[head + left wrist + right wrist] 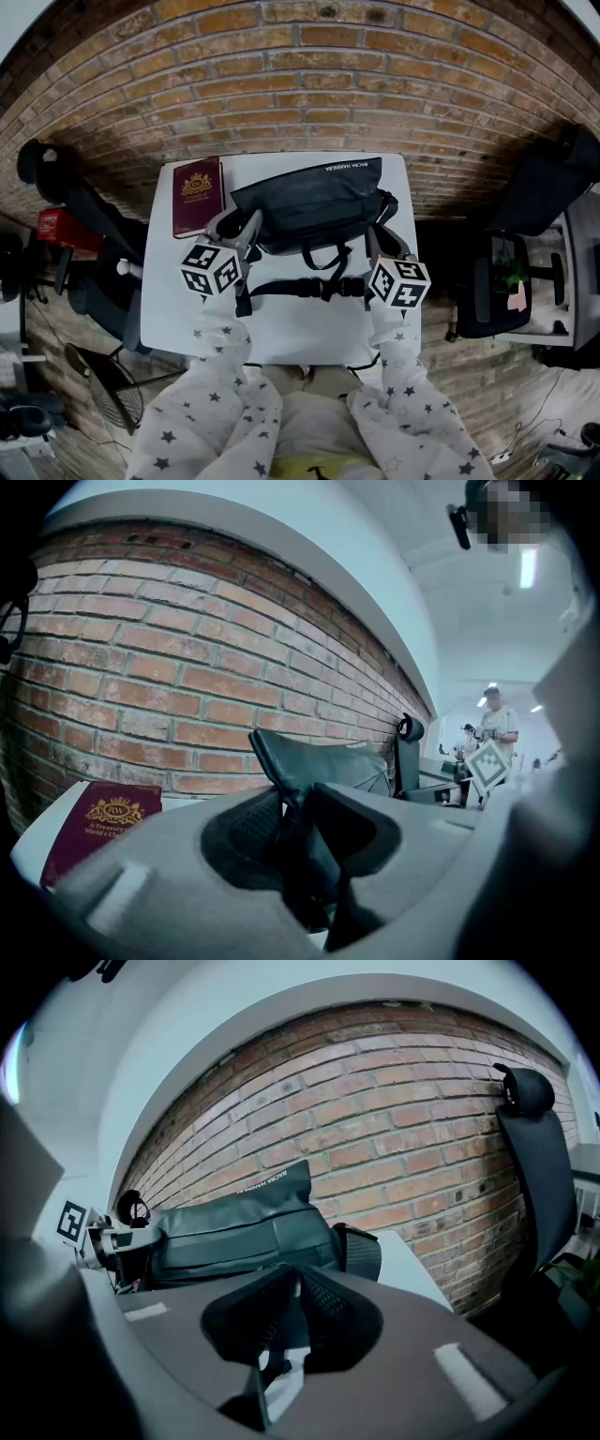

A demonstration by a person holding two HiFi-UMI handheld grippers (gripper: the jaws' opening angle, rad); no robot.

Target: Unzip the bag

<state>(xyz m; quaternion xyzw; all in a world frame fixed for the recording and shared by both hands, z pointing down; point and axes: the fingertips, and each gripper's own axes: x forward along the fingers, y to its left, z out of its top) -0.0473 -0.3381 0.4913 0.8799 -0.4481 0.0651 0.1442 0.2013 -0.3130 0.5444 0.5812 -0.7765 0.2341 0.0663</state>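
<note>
Black fabric fills the left gripper [295, 808]: its jaws are clamped on a fold at the left end of the bag [309, 202]. The right gripper [291, 1302], at the bag's right end, has its jaws narrow, pinching a thin dark tab [268, 1366]. The bag's body lies beyond them, to their left. It rests on a white table [300, 328], with a maroon booklet [197, 197] just beside its left end and a brick wall [300, 84] behind.

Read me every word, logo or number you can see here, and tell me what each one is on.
"RW": gold crest on the maroon book.
"A Treasury", then "World's": under that crest; the rest is hidden.
White print on the bag, along its top edge: too small to read.
</note>
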